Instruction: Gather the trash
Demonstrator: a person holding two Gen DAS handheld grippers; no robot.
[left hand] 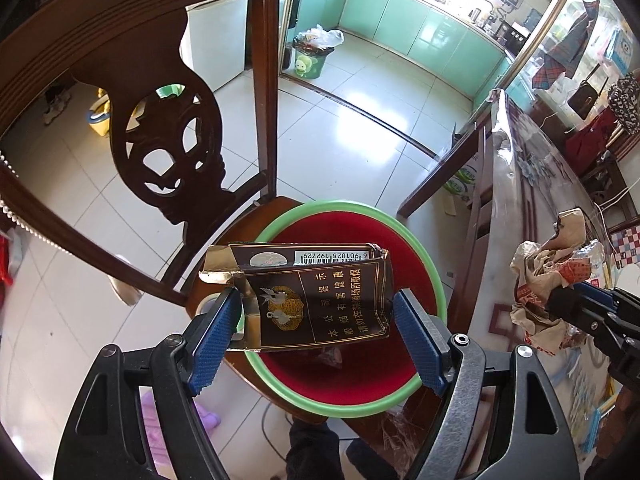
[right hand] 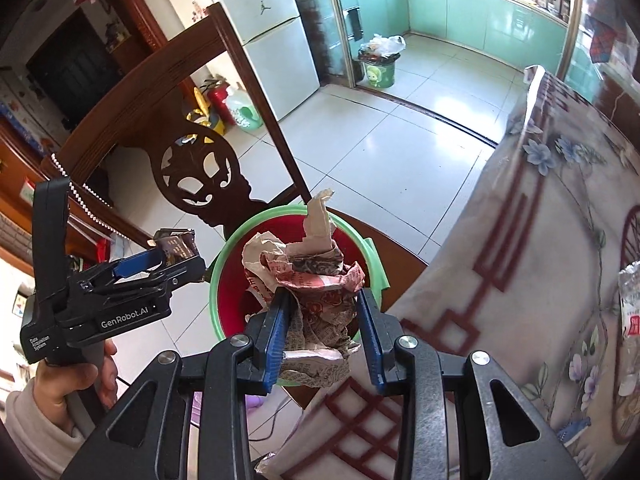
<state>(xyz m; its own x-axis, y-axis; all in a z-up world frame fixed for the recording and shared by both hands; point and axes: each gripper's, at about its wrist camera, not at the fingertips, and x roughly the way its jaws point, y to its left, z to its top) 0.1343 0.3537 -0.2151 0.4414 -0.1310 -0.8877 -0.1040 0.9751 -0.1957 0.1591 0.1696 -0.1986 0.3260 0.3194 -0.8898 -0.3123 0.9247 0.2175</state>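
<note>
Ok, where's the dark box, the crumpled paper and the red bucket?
Box [left hand: 320,304]: left wrist view, on its printed front face.
Crumpled paper [right hand: 316,280]: right wrist view, on the middle of the wad.
Bucket [left hand: 352,210]: left wrist view, on its green rim, far side.

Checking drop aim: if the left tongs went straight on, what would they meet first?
Probably the red inside of the green-rimmed bucket on the chair; the left tongs holding the dark flattened cigarette pack seem aimed there. Depth is unclear.
</note>
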